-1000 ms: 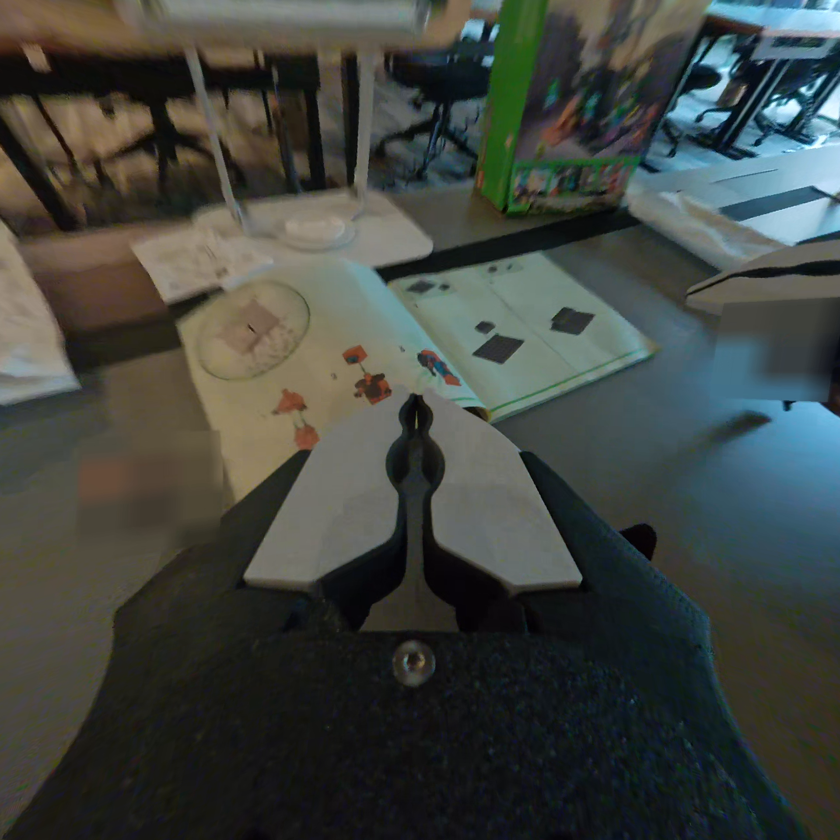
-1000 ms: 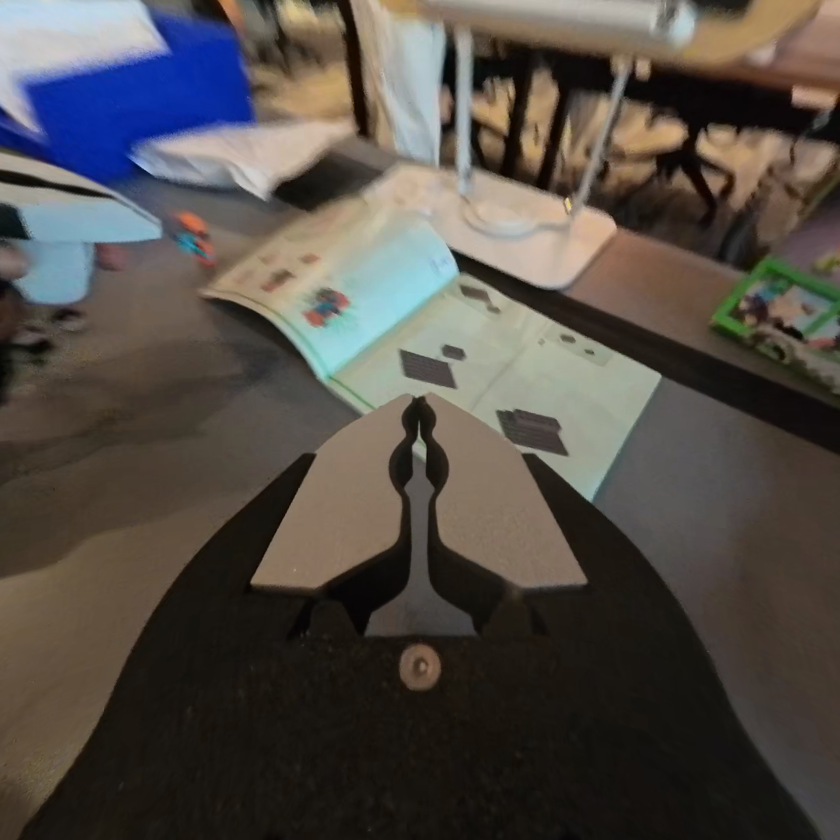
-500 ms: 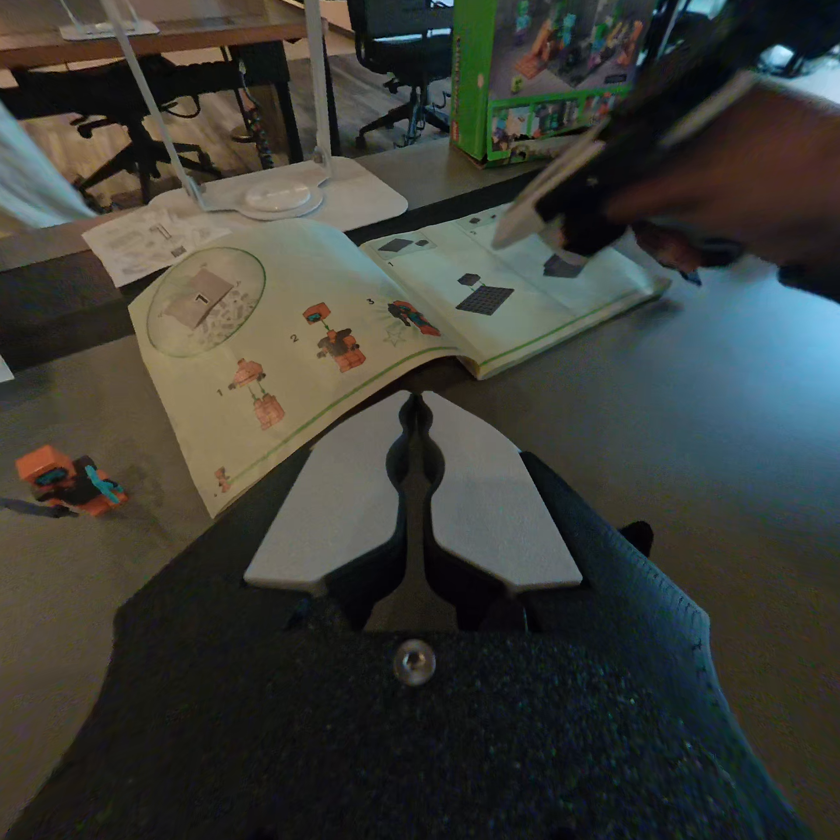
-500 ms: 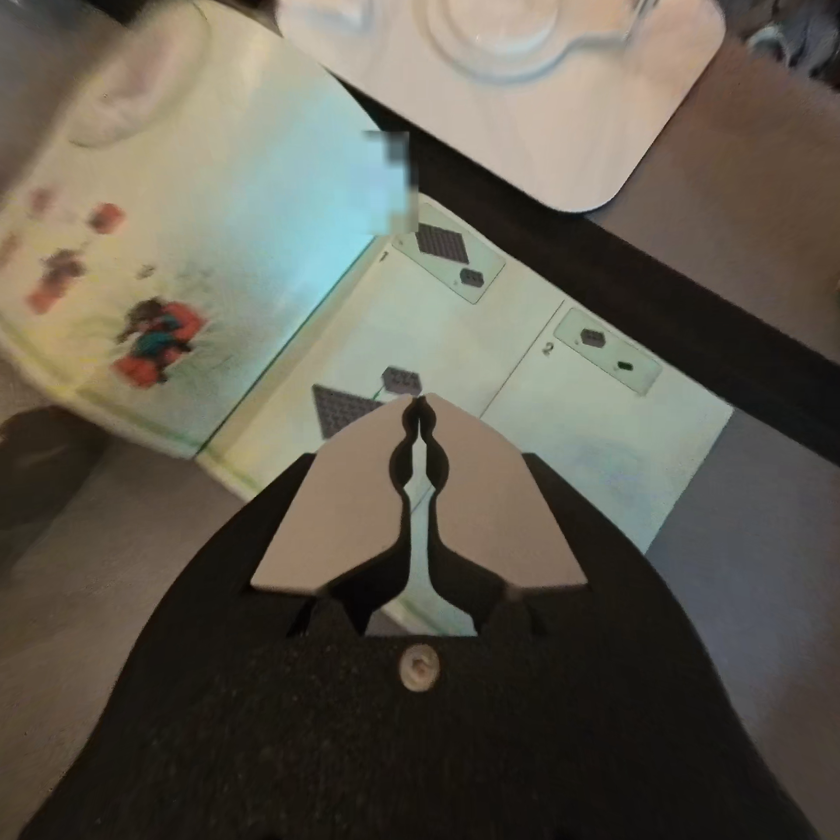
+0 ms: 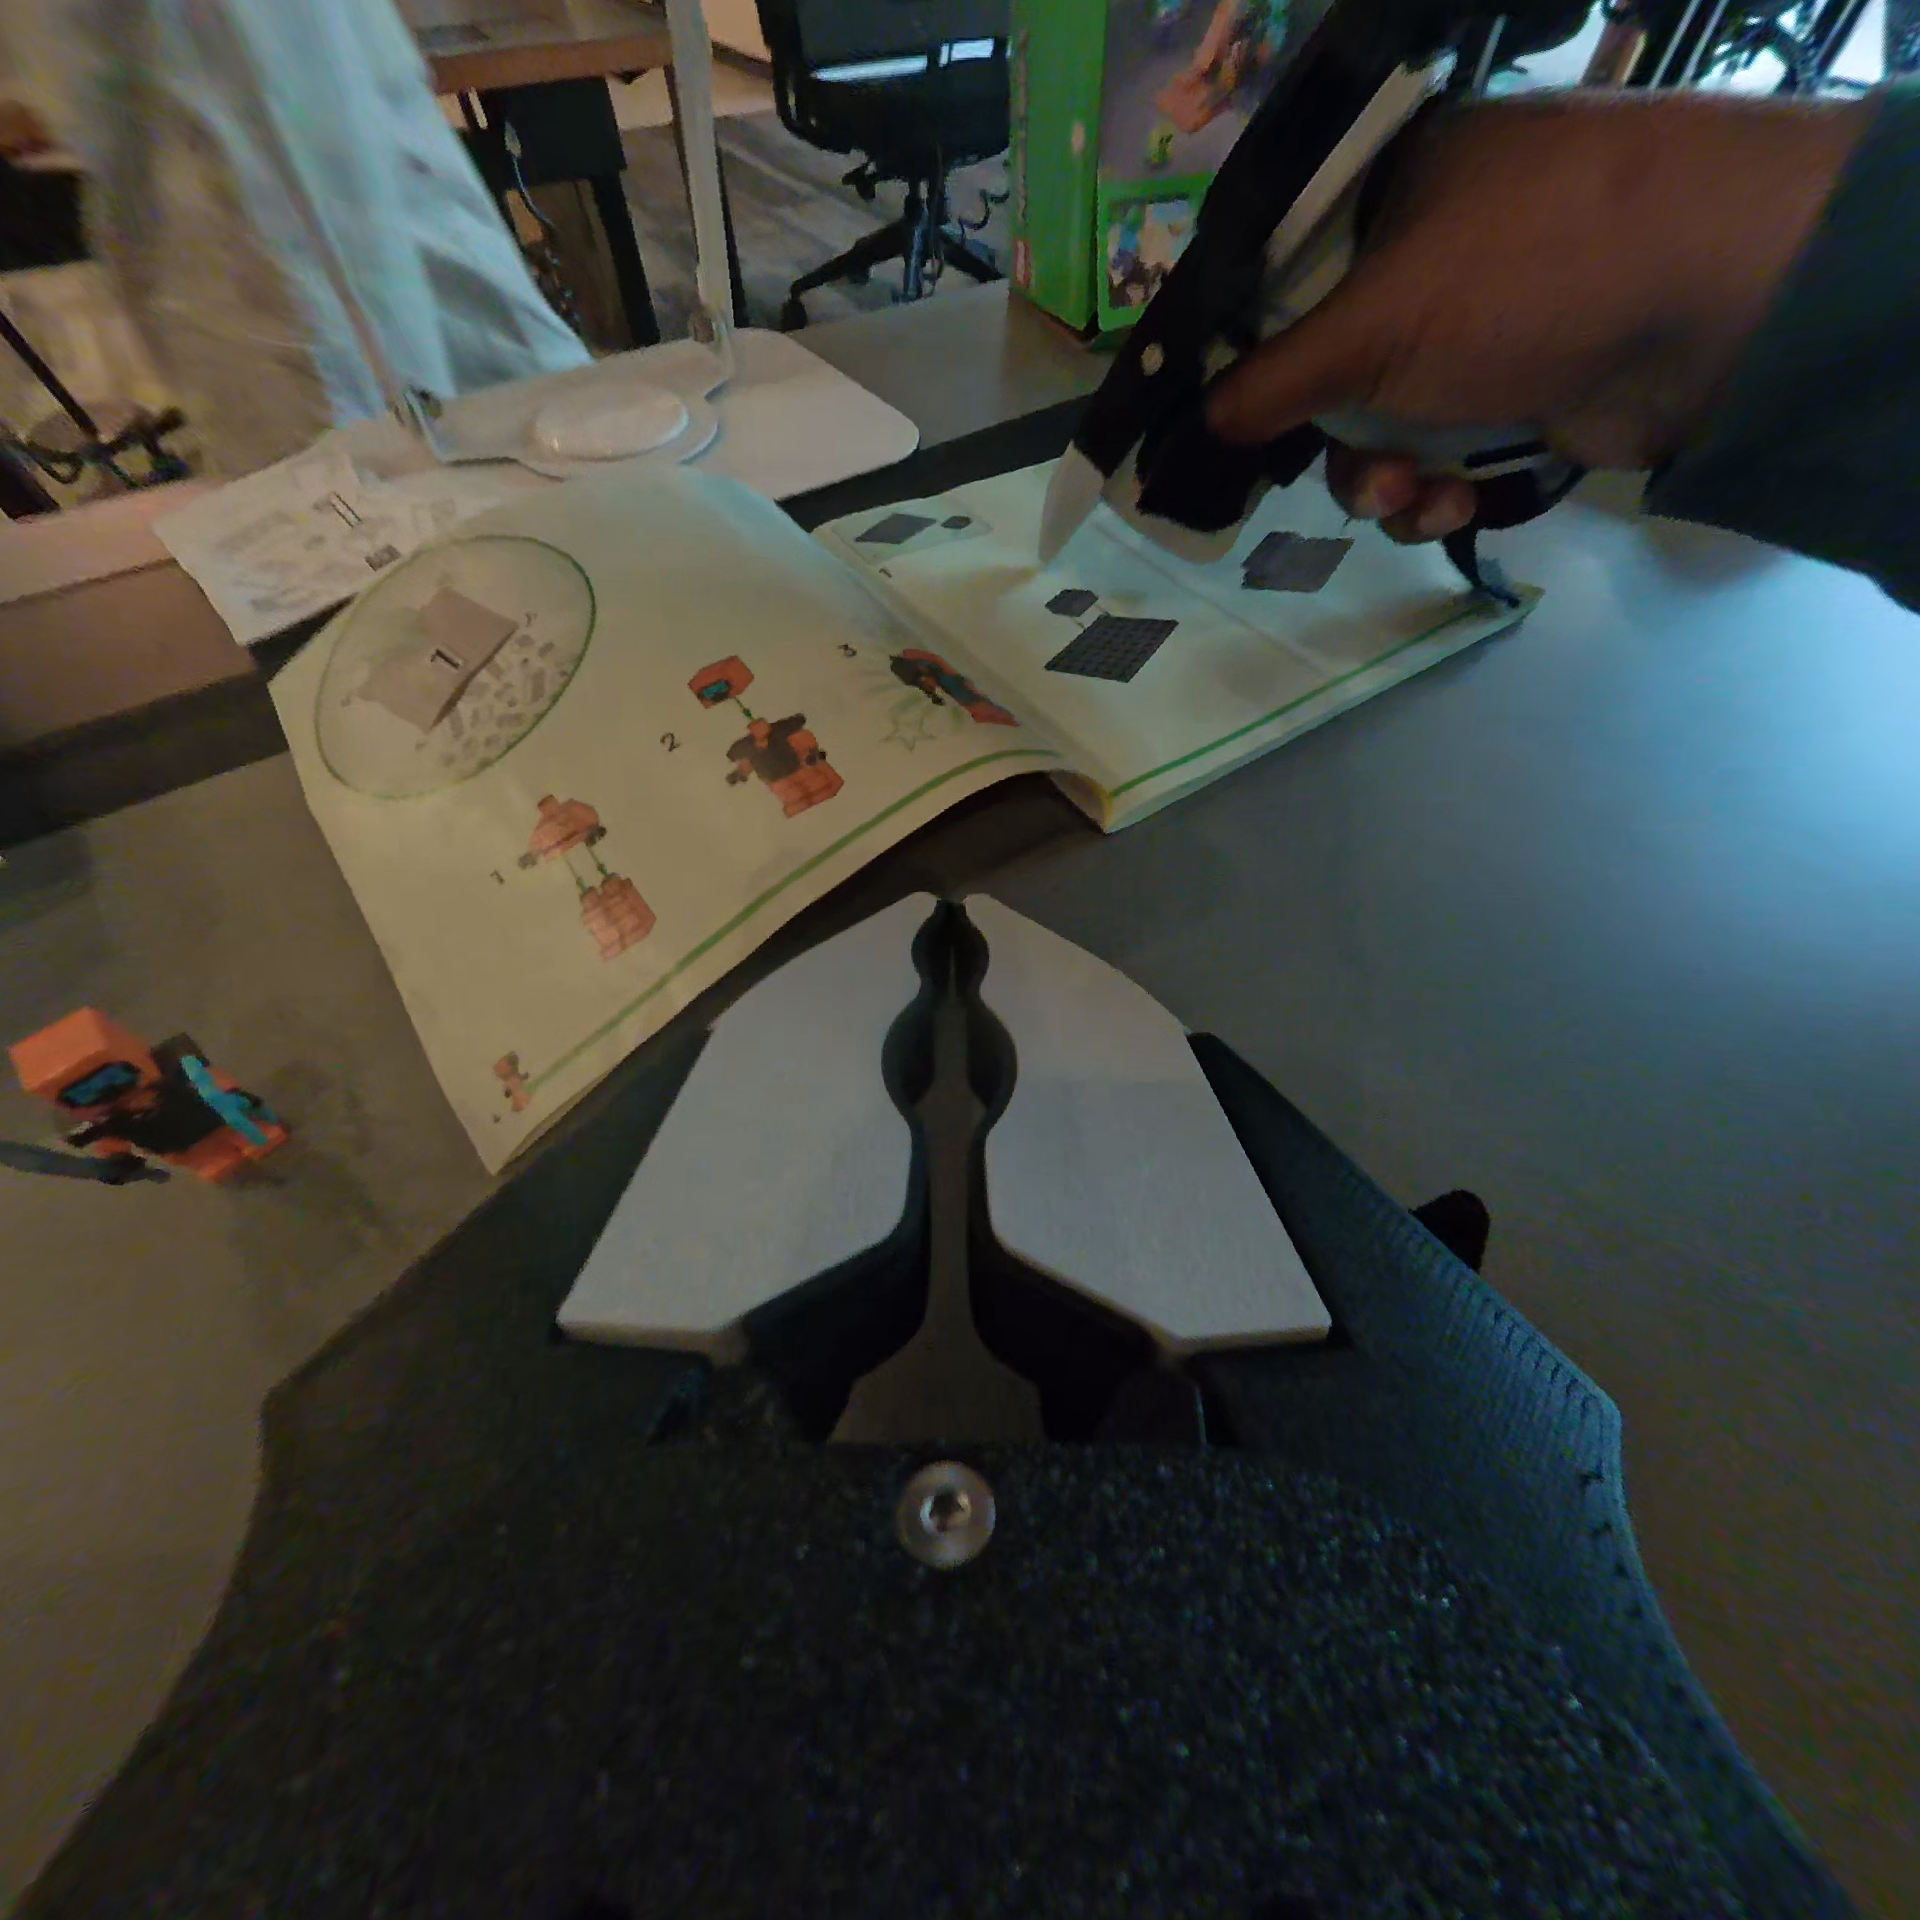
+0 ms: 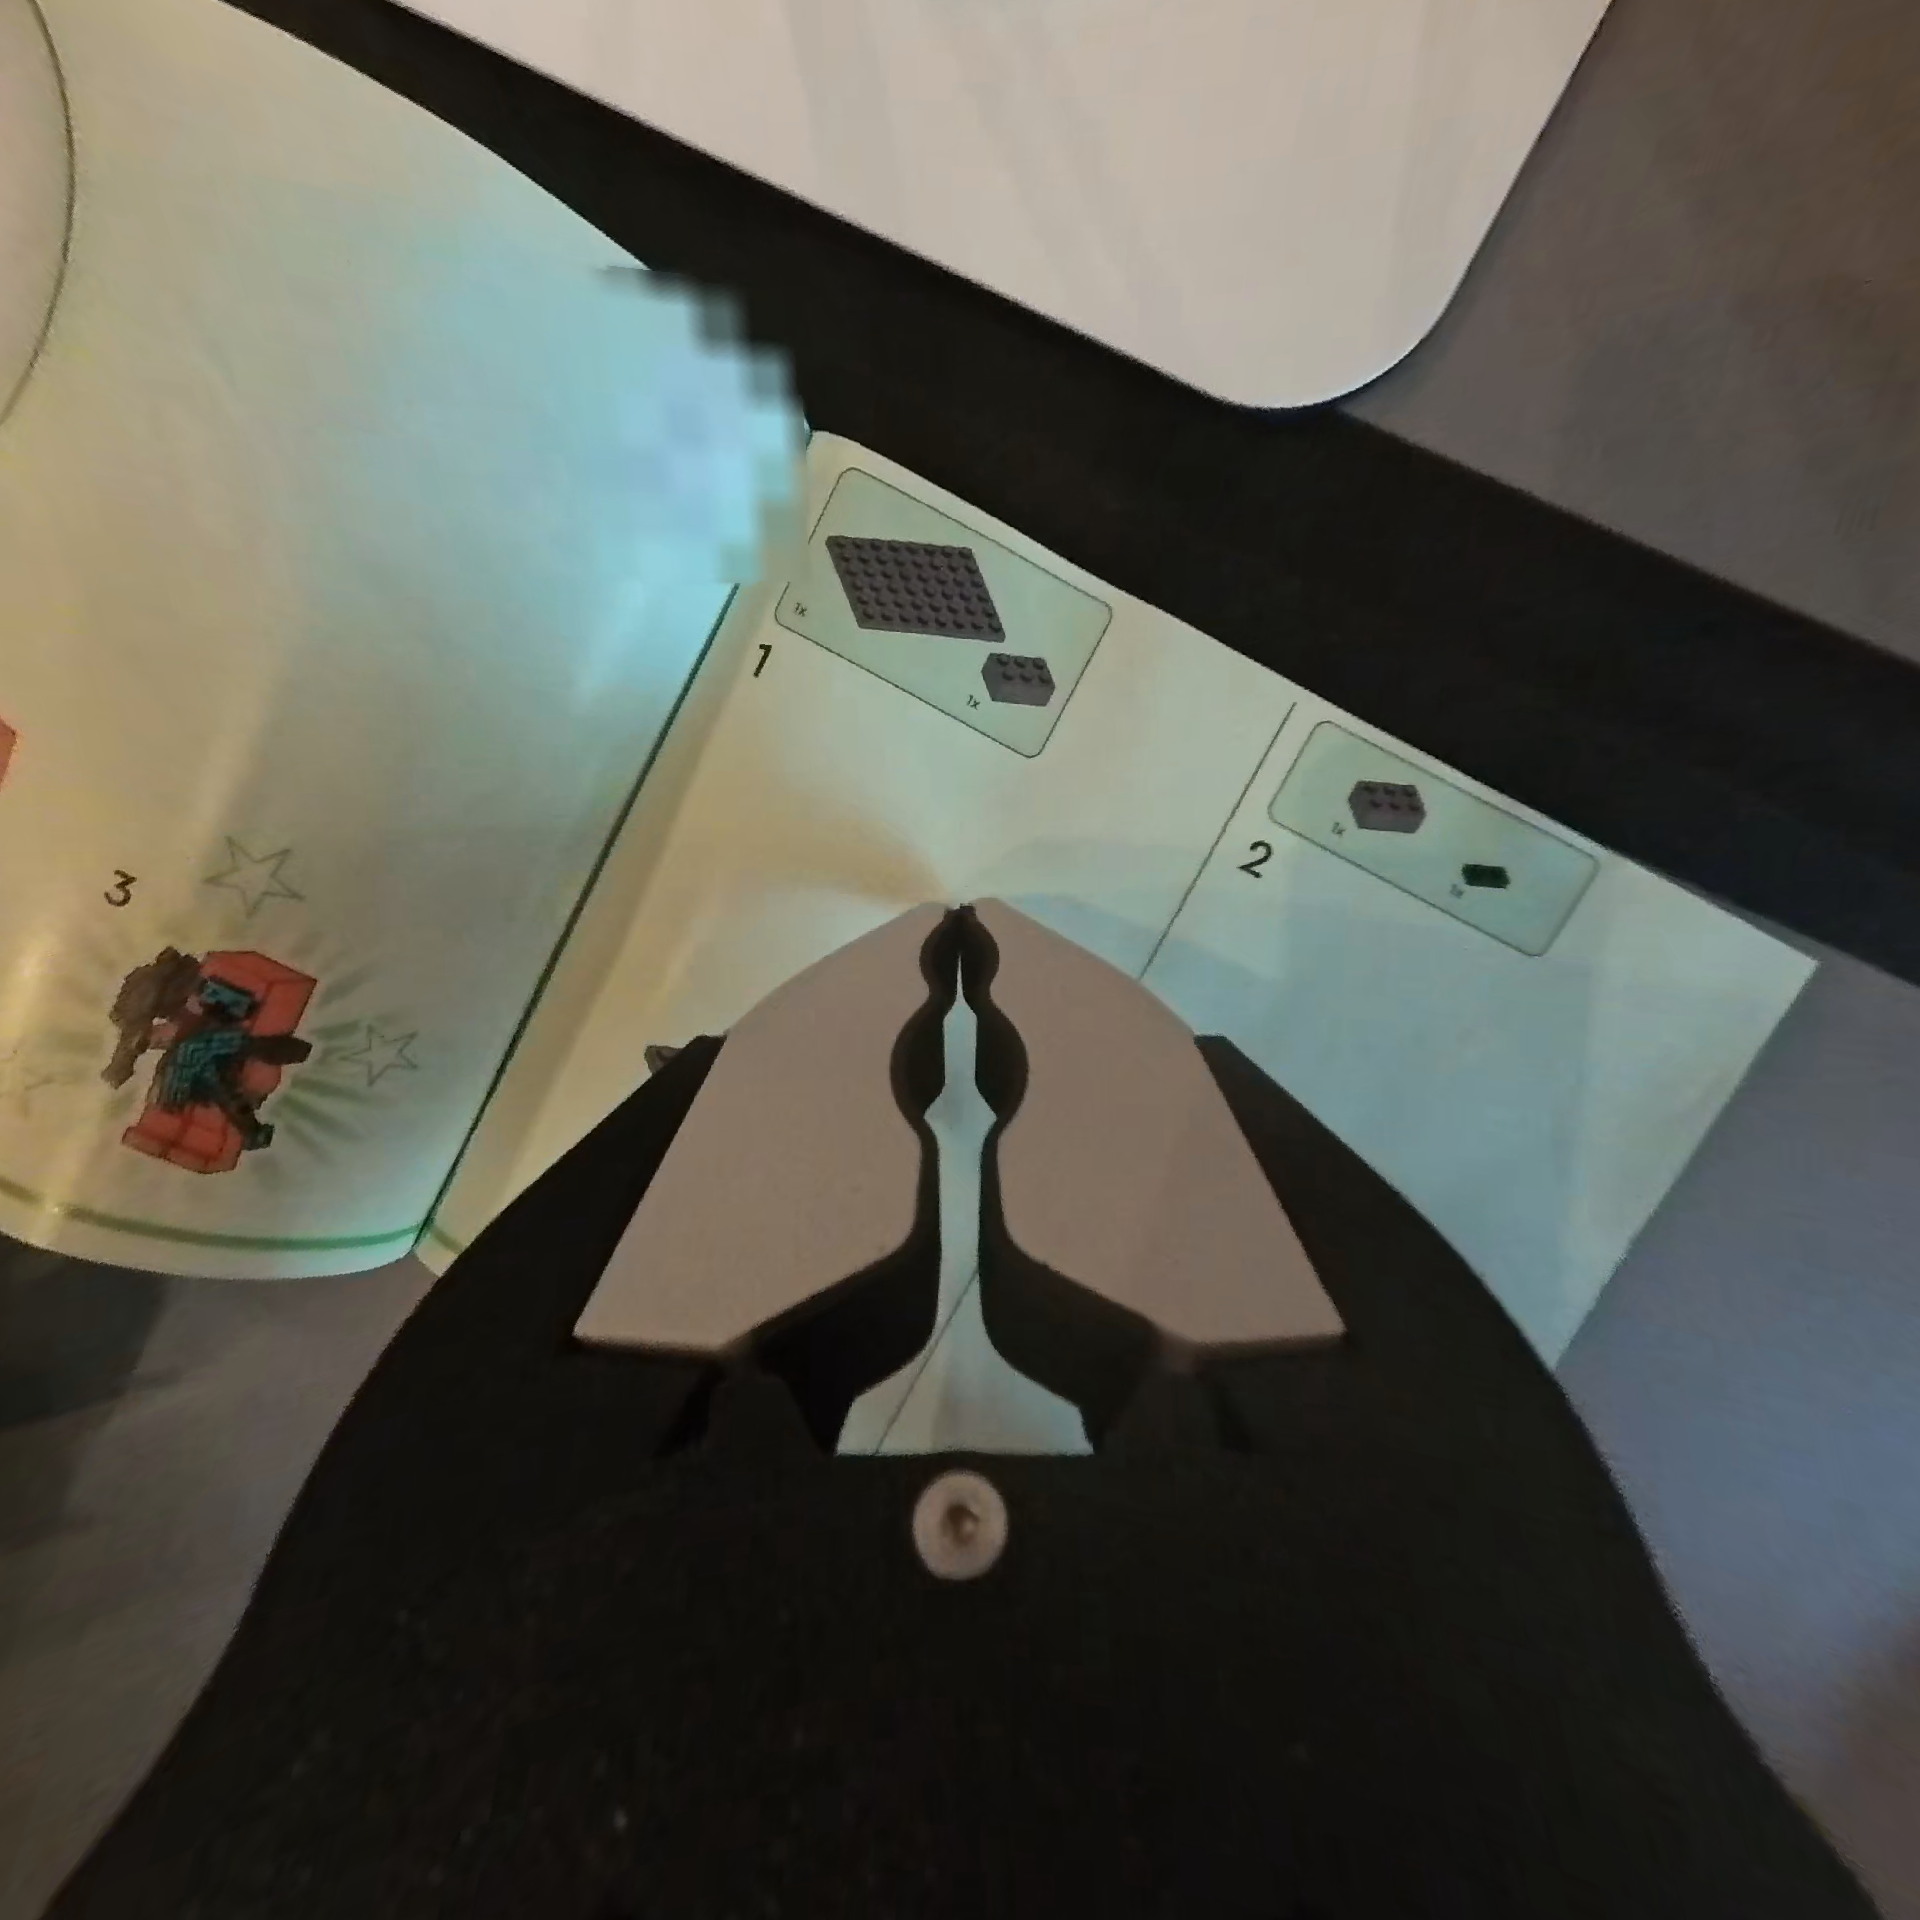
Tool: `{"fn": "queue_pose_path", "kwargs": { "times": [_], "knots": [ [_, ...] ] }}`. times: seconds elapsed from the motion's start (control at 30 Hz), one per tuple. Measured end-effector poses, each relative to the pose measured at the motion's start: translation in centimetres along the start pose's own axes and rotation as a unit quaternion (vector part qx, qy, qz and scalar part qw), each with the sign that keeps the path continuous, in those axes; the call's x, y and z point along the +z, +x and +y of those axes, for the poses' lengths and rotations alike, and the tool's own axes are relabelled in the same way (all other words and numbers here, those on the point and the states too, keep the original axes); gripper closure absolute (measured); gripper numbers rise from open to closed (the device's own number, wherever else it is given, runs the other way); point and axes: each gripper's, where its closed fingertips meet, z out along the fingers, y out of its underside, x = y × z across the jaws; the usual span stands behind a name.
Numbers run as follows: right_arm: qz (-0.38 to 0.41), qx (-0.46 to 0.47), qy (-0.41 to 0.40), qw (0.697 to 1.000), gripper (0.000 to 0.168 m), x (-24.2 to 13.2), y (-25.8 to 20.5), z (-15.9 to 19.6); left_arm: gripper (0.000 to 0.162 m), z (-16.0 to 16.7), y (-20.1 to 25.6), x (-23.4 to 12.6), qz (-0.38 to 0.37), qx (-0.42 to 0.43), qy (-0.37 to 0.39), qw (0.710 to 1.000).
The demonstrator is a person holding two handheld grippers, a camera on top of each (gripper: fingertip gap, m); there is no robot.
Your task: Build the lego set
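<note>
An open instruction booklet (image 5: 665,727) lies on the grey table, and fills the right wrist view (image 6: 935,810). My left gripper (image 5: 951,909) is shut and empty, just short of the booklet's near edge. My right gripper (image 6: 963,914) is shut and empty, its tips pressed down on the booklet's right page; it also shows in the left wrist view (image 5: 1060,540), held by a hand (image 5: 1538,270). A small orange, black and teal built lego figure (image 5: 145,1101) lies on the table at the left.
A white lamp base (image 5: 665,426) stands behind the booklet, also in the right wrist view (image 6: 1143,156). A folded paper sheet (image 5: 281,540) lies left of it. A green lego box (image 5: 1112,156) stands at the back right. Office chairs and desks stand beyond the table. The tips of one gripper are about 20 centimeters away from the tips of the other.
My right gripper has come down from above onto the booklet's right page. My left gripper has drawn back a little and turned left, bringing the lego figure into view.
</note>
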Motion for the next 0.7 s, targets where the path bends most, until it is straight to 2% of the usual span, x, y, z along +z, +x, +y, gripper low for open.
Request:
{"fn": "queue_pose_path", "kwargs": {
  "times": [0.3,0.7],
  "knots": [
    [0.002,-0.002,-0.017,1.0,0.168,0.0,-0.2,0.1,0.162,-0.9,1.1,-0.5,-0.01,0.051,0.007,0.999],
    [0.011,0.028,-0.01,1.0,0.168,0.5,-1.1,-0.3,0.162,-0.5,1.2,-0.2,-0.006,0.053,0.0,0.999]
  ]
}}
